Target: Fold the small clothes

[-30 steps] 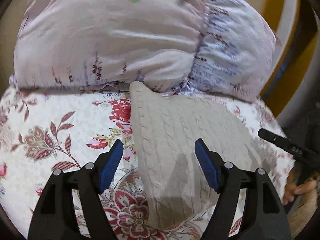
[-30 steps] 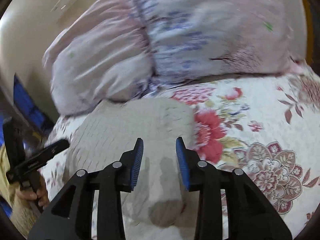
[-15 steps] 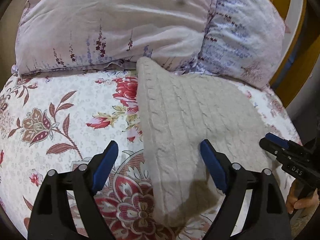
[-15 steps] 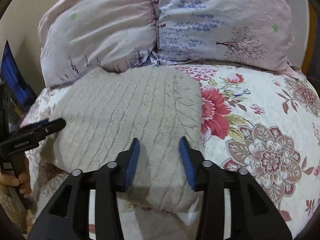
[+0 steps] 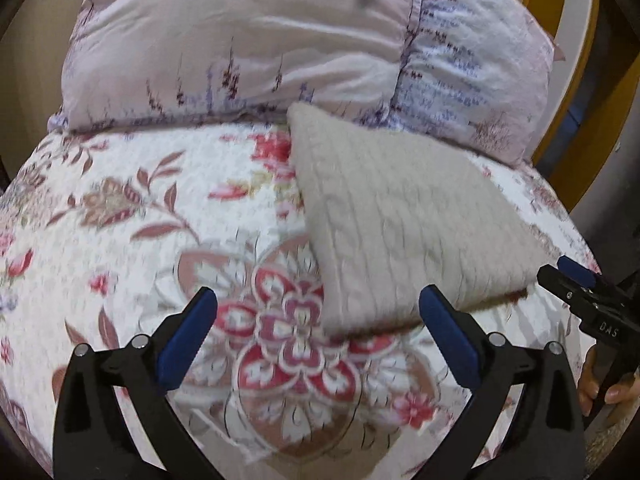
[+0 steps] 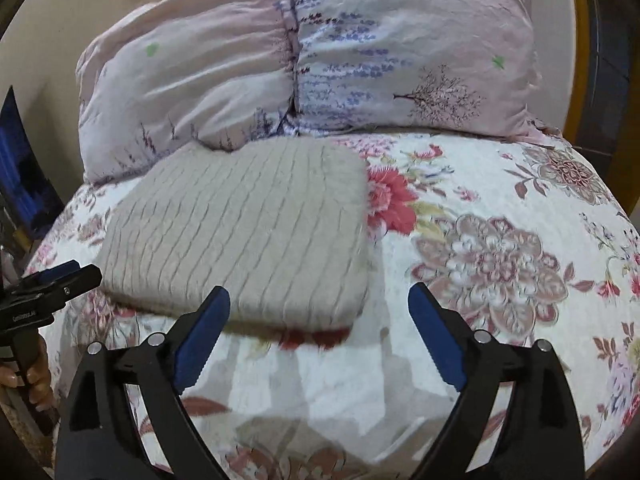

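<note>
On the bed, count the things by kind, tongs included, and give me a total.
Pillows: 2, pink and lavender-print
Folded grey knit garment: 1
Floral bedspread: 1
Tongs: 2, left tongs and right tongs, both opening, nothing between the pads
Total: 6

Folded grey knit garment (image 6: 248, 224), seemingly flat
</note>
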Motion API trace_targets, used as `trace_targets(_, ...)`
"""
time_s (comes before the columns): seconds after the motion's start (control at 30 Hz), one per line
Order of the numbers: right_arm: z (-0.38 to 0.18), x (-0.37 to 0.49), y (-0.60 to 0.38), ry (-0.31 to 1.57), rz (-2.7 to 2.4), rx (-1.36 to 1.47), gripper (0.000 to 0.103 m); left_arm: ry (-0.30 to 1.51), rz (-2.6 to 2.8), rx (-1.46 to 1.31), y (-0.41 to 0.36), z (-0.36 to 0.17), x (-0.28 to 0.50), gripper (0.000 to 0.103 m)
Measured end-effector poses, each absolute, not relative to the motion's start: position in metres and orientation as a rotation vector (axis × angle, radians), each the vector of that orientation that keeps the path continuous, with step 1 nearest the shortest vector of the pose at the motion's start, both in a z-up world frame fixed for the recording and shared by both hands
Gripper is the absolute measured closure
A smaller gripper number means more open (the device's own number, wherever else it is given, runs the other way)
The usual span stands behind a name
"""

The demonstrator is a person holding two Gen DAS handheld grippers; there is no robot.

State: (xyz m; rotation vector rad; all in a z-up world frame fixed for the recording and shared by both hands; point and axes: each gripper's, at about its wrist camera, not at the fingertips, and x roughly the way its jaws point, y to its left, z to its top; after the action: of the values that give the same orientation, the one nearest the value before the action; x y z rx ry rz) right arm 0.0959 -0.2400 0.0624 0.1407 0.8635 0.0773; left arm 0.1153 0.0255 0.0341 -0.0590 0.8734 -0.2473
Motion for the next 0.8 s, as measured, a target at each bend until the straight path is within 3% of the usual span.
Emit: trace_targets(0.8,0.033,0.095,-0.208,1.016,0.031,0.092,0.008,0.986,-0.159,0.104,-0.009,0.009,0.107,0.002)
